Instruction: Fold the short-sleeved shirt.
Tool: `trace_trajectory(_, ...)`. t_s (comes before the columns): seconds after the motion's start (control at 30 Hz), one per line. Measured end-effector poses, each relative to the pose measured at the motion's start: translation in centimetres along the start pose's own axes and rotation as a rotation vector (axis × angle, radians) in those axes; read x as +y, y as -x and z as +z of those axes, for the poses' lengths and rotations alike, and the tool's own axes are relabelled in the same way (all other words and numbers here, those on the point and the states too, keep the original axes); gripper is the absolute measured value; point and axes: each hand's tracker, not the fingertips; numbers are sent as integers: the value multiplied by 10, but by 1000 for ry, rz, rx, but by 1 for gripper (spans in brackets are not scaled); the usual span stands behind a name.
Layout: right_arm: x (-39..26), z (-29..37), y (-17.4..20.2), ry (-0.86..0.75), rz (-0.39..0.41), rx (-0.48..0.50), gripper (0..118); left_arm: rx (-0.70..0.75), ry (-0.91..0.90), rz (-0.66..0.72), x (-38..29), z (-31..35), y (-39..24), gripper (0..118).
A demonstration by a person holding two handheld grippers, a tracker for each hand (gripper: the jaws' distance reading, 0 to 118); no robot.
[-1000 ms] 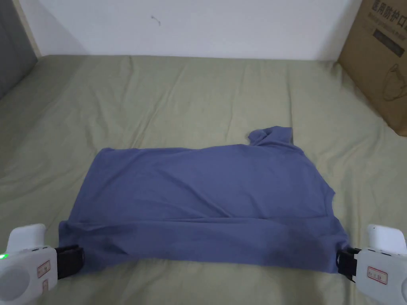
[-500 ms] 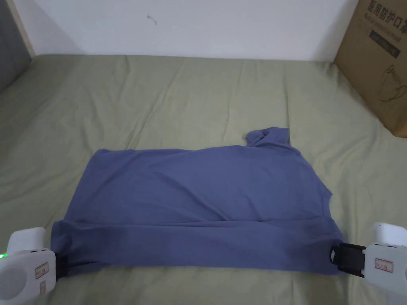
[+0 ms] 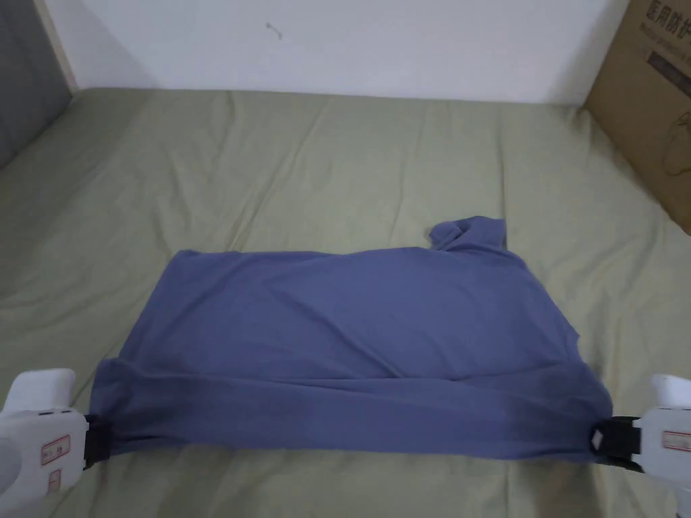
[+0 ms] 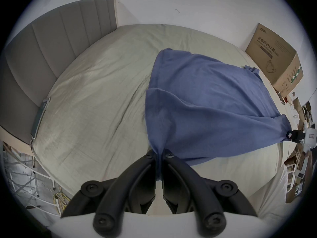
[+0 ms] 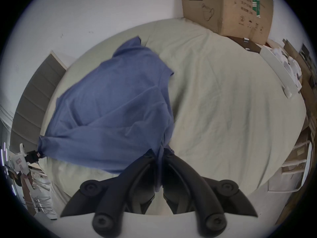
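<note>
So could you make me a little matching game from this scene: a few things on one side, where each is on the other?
Things:
1. shirt
2. cardboard box
3. left gripper
4. headboard

Places or states:
A. far right corner of the bed
B. grey and padded, at the bed's left end
C. spread on the green sheet
D. shut on the shirt's near left corner

Pairs: 1-C, 2-A, 3-D, 4-B

A bedroom in a home: a bed with a pale green sheet (image 3: pixel 337 168) fills the middle, a grey padded headboard (image 4: pixel 51 44) stands at nine o'clock, and a cardboard box (image 3: pixel 648 101) leans at two o'clock against the white wall (image 3: pixel 337 40).
</note>
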Motion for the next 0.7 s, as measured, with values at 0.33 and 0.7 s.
trace_trajectory(0.33, -83, 21, -3, 112, 33, -72, 6, 33, 91, -38, -68, 6, -2, 5)
trace_trajectory(0.7, -48, 64, 33, -75, 161, -103, 72, 25, -81, -21, -21, 40, -13, 76)
